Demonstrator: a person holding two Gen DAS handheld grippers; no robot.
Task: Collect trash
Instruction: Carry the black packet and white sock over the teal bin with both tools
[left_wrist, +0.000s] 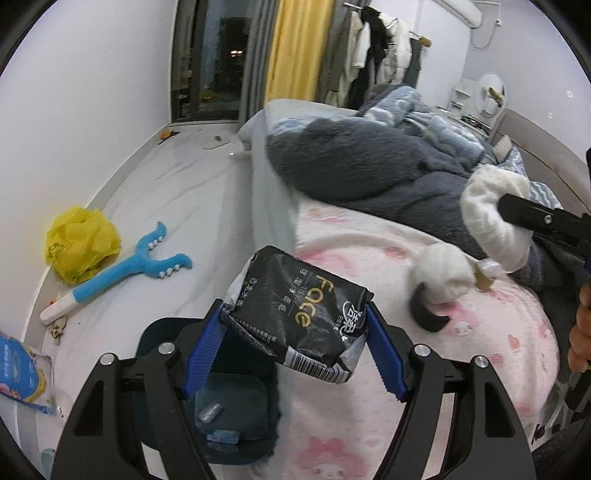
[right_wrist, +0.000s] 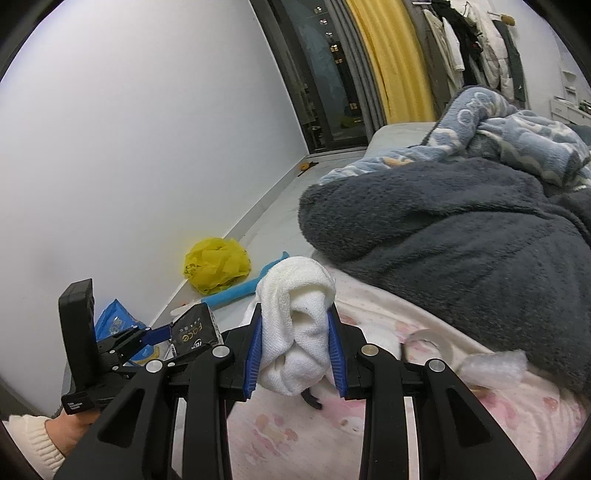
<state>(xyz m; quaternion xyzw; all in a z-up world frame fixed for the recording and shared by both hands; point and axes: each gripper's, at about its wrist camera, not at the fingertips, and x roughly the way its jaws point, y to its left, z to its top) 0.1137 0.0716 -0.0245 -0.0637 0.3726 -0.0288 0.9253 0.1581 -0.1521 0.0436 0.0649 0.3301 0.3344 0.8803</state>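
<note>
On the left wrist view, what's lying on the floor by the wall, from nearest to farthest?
Blue snack packet → blue claw-shaped toy grabber → crumpled yellow plastic bag → small orange item near the window, too small to identify.

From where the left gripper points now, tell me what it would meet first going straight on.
The left gripper, shut on the black tissue pack, would probably first meet the bed's pink sheet near its edge; depth is unclear.
</note>
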